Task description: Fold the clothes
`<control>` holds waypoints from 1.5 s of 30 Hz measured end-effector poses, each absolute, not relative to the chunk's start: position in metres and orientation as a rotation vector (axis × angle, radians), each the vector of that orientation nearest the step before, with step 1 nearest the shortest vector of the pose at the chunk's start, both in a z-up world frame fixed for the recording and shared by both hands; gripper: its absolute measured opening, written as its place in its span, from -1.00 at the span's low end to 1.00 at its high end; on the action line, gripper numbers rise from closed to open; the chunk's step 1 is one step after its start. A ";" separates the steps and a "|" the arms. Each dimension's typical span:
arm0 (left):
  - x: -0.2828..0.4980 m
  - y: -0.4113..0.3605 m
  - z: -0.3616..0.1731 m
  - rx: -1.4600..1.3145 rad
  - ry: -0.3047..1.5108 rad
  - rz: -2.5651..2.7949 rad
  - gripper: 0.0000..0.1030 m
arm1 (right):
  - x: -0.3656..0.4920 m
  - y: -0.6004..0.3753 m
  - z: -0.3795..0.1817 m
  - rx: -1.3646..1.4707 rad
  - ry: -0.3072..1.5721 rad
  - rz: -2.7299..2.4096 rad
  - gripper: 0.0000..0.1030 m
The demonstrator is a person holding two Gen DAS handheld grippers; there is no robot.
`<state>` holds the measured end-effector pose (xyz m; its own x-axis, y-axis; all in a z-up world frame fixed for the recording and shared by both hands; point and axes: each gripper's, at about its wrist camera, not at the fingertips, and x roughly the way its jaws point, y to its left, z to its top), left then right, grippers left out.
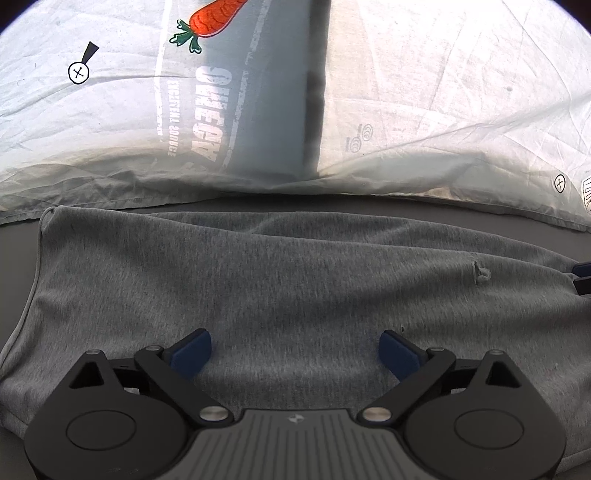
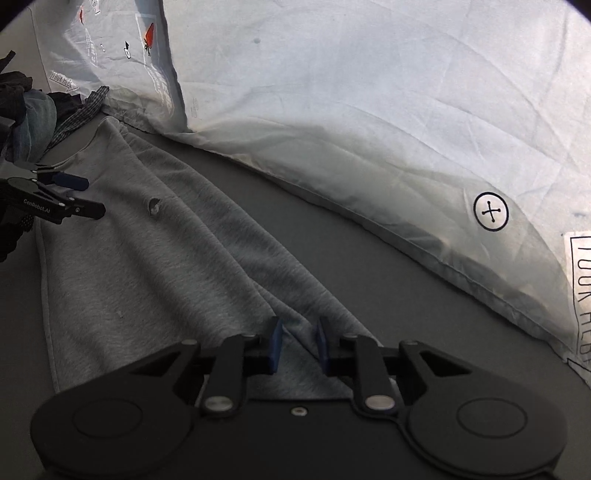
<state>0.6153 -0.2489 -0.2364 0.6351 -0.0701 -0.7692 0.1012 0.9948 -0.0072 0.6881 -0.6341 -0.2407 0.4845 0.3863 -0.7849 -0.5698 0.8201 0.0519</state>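
Observation:
A grey knit garment (image 1: 295, 280) lies spread on a dark grey surface, folded lengthwise with a small hole in it (image 1: 482, 274). My left gripper (image 1: 295, 354) is open wide just above its near part, holding nothing. The right gripper's tips show at the right edge (image 1: 583, 275). In the right wrist view the garment (image 2: 147, 258) runs away to the upper left. My right gripper (image 2: 298, 345) is partly open with the garment's near end between its blue pads; they do not pinch it. The left gripper (image 2: 79, 195) shows open at the left.
A pale printed duvet or pillow (image 1: 443, 92) with a carrot print (image 1: 214, 18) lies just beyond the garment; it also shows in the right wrist view (image 2: 369, 110). A heap of dark and denim clothes (image 2: 33, 107) lies at the far left.

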 end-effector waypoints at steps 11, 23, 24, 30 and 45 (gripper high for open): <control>0.615 -0.242 -0.234 -0.016 0.877 -0.088 0.91 | 0.703 -0.662 -0.249 -0.066 0.793 0.130 -1.00; 0.547 -0.147 -0.174 -0.242 0.736 0.318 0.88 | 0.586 -0.623 -0.242 -0.014 0.730 -0.011 0.28; 0.541 -0.138 -0.174 -0.245 0.744 0.350 0.88 | 0.576 -0.619 -0.246 0.009 0.743 -0.023 0.40; 0.529 -0.090 -0.187 -0.312 0.772 0.454 0.88 | 0.518 -0.595 -0.257 0.056 0.795 -0.135 0.59; 0.566 -0.076 -0.217 -0.305 0.709 0.481 0.25 | 0.401 -0.711 -0.282 0.255 0.756 -0.711 0.86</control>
<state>0.5656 -0.0760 -0.2168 0.6576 0.3159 -0.6839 -0.5180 0.8488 -0.1059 0.4014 -0.7112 -0.2817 0.5104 -0.4958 -0.7026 0.6710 0.7406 -0.0352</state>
